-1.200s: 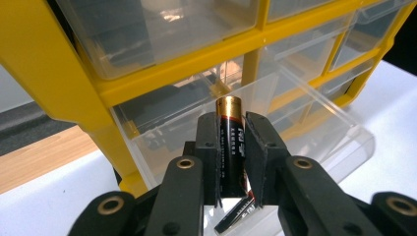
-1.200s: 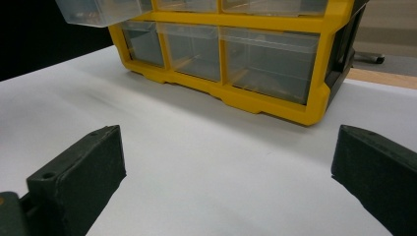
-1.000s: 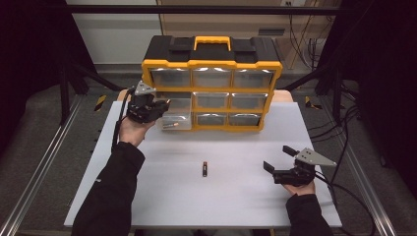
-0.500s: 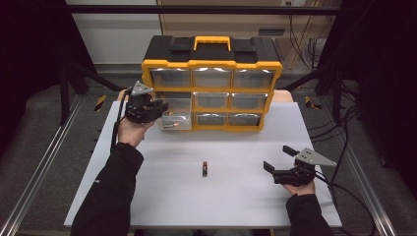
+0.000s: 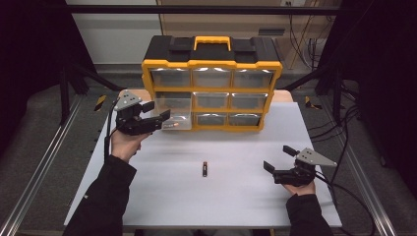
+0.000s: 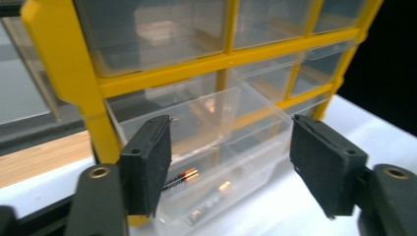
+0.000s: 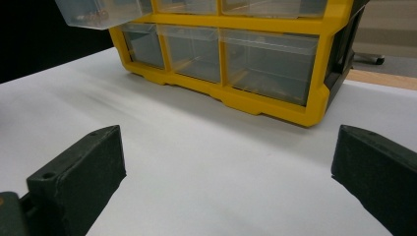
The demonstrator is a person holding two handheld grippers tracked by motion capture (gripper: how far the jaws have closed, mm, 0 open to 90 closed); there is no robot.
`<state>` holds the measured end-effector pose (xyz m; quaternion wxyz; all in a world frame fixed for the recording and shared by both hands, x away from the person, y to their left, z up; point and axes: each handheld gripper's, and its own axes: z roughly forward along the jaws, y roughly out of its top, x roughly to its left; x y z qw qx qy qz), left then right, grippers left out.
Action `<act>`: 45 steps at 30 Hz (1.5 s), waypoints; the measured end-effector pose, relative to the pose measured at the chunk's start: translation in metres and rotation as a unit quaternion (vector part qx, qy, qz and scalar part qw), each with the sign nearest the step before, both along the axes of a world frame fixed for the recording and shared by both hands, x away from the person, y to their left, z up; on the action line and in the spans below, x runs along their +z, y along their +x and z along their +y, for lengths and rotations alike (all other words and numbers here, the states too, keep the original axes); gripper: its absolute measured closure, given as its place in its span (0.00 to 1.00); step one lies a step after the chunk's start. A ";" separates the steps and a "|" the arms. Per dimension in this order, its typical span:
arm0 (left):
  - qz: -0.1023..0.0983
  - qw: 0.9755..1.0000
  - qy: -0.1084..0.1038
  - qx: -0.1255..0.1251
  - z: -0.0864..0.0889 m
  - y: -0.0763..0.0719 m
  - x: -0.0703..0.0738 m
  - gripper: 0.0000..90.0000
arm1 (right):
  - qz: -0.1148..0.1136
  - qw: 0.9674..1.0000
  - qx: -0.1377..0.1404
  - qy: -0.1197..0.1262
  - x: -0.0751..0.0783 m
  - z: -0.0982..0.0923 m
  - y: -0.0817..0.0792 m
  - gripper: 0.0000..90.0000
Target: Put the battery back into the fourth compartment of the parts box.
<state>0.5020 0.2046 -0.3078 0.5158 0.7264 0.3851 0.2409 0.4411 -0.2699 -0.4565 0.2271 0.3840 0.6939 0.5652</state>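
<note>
Closest to me, my right gripper [image 5: 278, 158] is parked low over the white counter [image 5: 236, 196] at its right side, jaws spread wide with nothing but bare counter between them. In the right gripper view you can see the lower rows of the yellow organizer [image 7: 275, 103] well ahead of it.

A bit further out, roughly mid-counter, there's a single battery [image 5: 204, 169] lying flat, pointing away from me. It's well apart from both grippers.

Then my left gripper [image 5: 156, 110] is up at the far left, right in front of the organizer. Its jaws have just been opening and now stand apart. The clear drawer [image 6: 211, 147] on the left column is pulled out and sits in the gap between them in the left gripper view, but the pads aren't pressing on it. Through the clear plastic I can make out another battery [image 6: 181, 177] and a couple of small bits lying in the drawer, too blurry to say what.

At the back is the organizer [image 5: 211, 69] itself, yellow frame with a black top and a yellow handle, three columns of clear drawers, all the others pushed in.
</note>
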 end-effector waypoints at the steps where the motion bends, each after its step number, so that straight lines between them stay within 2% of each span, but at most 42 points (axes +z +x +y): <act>1: -0.003 1.000 -0.003 0.000 0.000 -0.003 -0.002 0.30 | 0.000 1.000 0.000 0.001 0.000 0.000 0.000 0.00; 4: -0.008 1.000 -0.010 -0.005 -0.001 -0.012 -0.008 0.23 | 0.000 1.000 0.000 0.000 0.000 0.000 0.000 0.00; 11: -0.006 1.000 0.004 -0.015 -0.009 -0.028 -0.026 0.08 | -0.001 1.000 0.001 0.001 0.000 0.000 0.000 0.00; 20: 0.012 0.999 0.015 -0.036 -0.025 -0.037 -0.057 0.04 | -0.001 1.000 0.001 0.001 0.000 0.000 0.000 0.00; 25: 0.024 0.998 0.023 -0.044 -0.035 -0.037 -0.073 0.04 | -0.001 1.000 0.001 0.000 0.000 0.000 0.000 0.00; 33: 0.055 0.995 0.057 -0.059 -0.055 -0.033 -0.098 0.04 | 0.000 1.000 0.002 0.000 0.000 0.000 0.000 0.00; 37: 0.069 0.994 0.063 -0.064 -0.064 -0.029 -0.106 0.04 | 0.000 1.000 0.002 -0.001 0.000 0.000 0.000 0.00; 45: 0.096 0.989 0.088 -0.075 -0.087 -0.024 -0.123 0.03 | 0.000 1.000 0.002 0.000 0.000 0.000 0.000 0.00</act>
